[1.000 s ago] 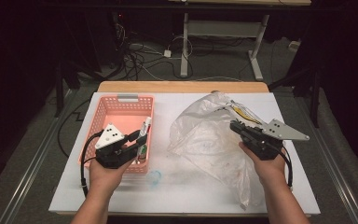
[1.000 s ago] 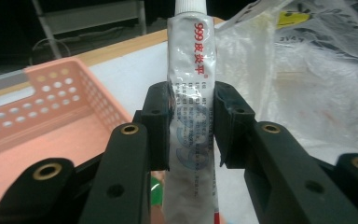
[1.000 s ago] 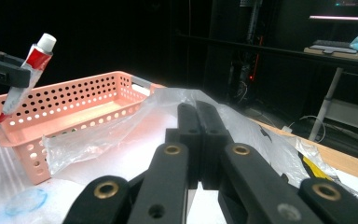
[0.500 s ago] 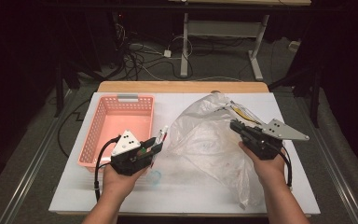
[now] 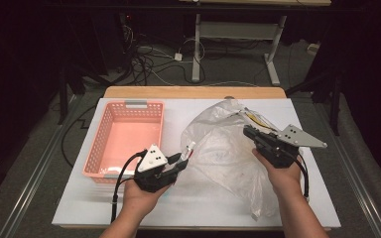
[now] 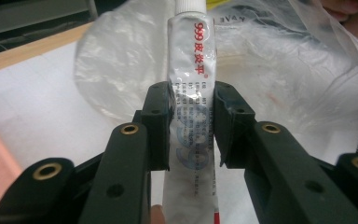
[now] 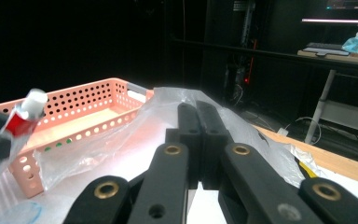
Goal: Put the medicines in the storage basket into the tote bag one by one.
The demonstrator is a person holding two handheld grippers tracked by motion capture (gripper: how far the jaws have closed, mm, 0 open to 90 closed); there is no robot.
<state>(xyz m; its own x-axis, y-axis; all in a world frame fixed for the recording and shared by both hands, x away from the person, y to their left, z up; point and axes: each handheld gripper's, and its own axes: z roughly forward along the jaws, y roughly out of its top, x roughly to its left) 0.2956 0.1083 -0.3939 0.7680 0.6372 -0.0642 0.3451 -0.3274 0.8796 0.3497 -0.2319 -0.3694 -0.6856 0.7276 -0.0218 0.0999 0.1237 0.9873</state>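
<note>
Between the left gripper's (image 6: 192,126) jaws, a white red-lettered tube (image 6: 190,93).

Two grippers are counted in the high view: the left gripper (image 5: 184,157) at lower centre-left of the frame and the right gripper (image 5: 252,135) at centre-right. Two hands are seen, one left hand (image 5: 141,198) and one right hand (image 5: 282,174), entering from the bottom edge. One ointment tube (image 6: 189,93) is counted, at the centre of the left gripper view. One clear plastic bag (image 5: 223,148) is found at the frame's middle. One pink basket (image 5: 124,105) is counted at the left, and one white table (image 5: 79,198).
</note>
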